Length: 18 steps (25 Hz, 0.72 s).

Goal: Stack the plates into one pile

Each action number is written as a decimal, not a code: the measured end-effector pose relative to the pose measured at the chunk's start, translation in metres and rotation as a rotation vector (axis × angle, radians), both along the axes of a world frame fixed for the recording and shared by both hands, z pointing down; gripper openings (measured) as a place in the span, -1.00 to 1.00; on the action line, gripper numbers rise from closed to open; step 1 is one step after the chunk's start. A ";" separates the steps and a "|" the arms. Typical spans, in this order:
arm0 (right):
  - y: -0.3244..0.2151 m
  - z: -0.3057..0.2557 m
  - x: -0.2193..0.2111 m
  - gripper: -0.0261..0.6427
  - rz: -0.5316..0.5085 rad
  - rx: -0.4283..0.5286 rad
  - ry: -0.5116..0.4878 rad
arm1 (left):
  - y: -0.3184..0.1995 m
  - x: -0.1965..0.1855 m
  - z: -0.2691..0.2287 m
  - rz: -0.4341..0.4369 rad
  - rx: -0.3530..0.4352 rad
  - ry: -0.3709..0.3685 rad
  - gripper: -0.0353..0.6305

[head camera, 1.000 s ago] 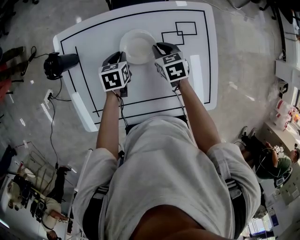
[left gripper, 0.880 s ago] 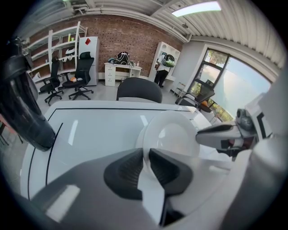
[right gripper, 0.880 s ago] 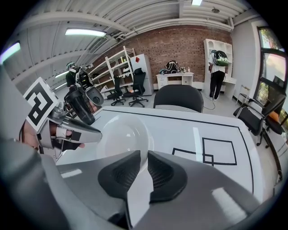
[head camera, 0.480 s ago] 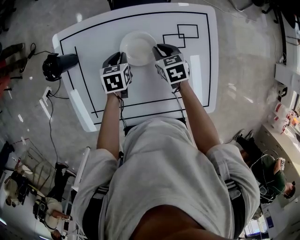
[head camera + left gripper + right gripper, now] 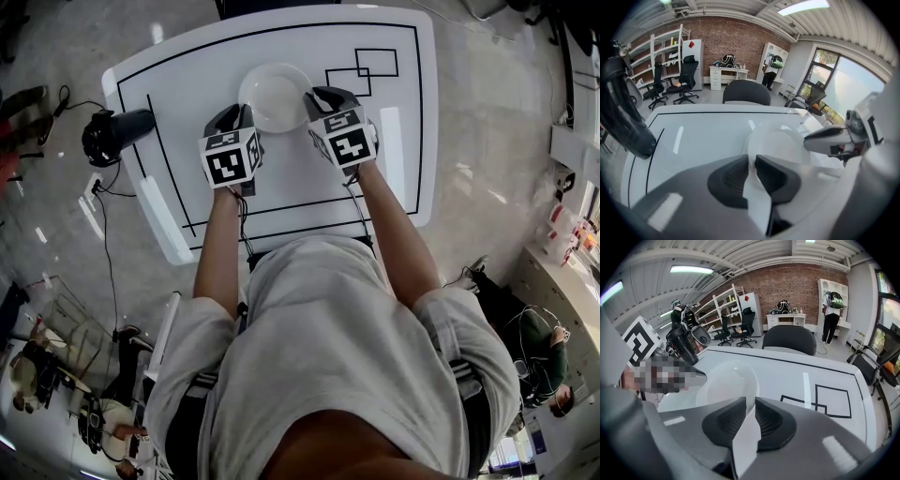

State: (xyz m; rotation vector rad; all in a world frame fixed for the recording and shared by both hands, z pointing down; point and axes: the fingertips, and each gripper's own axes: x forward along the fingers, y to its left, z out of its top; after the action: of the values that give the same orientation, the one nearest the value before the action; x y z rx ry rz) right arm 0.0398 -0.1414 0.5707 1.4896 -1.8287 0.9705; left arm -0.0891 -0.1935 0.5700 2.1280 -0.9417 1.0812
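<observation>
Left gripper (image 5: 247, 115), right gripper (image 5: 315, 97) pinch opposite rims of round white plate (image 5: 277, 92), upper centre; uneven lift risks tilt, slip.

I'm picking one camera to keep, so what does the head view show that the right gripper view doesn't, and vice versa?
Only the head view: the person's torso and right forearm, and the marker cube on the right gripper. Only the right gripper view: the brick wall, the black office chair behind the table, and that gripper's jaws shut on the plate at its rim. Both: the white plate, the white table with its black squares, and the left gripper.
</observation>
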 end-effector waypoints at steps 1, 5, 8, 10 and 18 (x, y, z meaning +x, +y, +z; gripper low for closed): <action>0.000 0.001 0.000 -0.77 -0.003 -0.001 0.007 | -0.001 0.000 0.000 -0.001 0.002 0.000 -0.78; -0.002 0.004 -0.002 -0.77 -0.012 0.001 0.029 | -0.002 -0.001 0.004 0.002 0.009 -0.004 -0.77; -0.005 0.004 0.000 -0.75 -0.013 0.013 0.049 | -0.004 0.000 0.005 0.009 0.019 -0.009 -0.77; -0.007 0.004 0.001 -0.73 -0.014 0.020 0.061 | -0.004 0.000 0.004 0.012 0.022 -0.009 -0.77; -0.007 0.011 -0.001 -0.69 -0.022 0.012 0.066 | -0.005 -0.001 0.010 0.010 0.021 -0.011 -0.75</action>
State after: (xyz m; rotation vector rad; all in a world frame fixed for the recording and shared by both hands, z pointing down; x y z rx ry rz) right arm 0.0385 -0.1484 0.5821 1.4884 -1.8029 0.8908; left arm -0.0901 -0.1984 0.5802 2.1479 -0.9525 1.0937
